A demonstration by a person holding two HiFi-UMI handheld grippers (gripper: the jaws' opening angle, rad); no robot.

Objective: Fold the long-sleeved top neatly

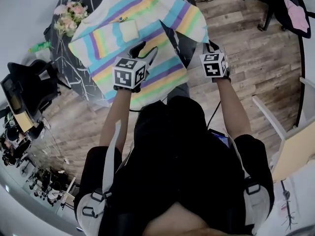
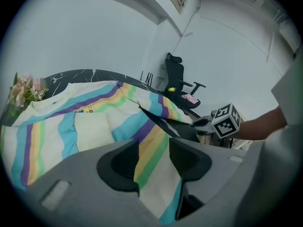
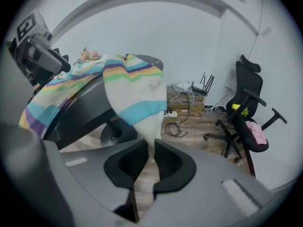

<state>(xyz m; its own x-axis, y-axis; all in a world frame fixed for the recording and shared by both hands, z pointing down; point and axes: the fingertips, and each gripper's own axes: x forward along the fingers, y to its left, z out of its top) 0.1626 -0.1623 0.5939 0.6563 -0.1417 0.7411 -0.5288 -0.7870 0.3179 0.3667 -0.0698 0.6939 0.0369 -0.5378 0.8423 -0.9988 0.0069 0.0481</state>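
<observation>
Long-sleeved top [image 1: 142,33] lies across the surface [image 1: 61,65] at 12 o'clock, left hand-held gripper [image 2: 154,161] clamps its striped edge, right hand-held gripper [image 3: 150,159] pinches the cuff [image 3: 150,134] at 2 o'clock, which should be carried inward taut.

Wood floor [image 1: 246,58], white walls [image 2: 94,32]

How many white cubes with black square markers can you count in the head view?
2. One cube sits over the pastel-striped fabric top, on the left; the other is on the right, above the brown wooden floor. None seems hidden.
</observation>
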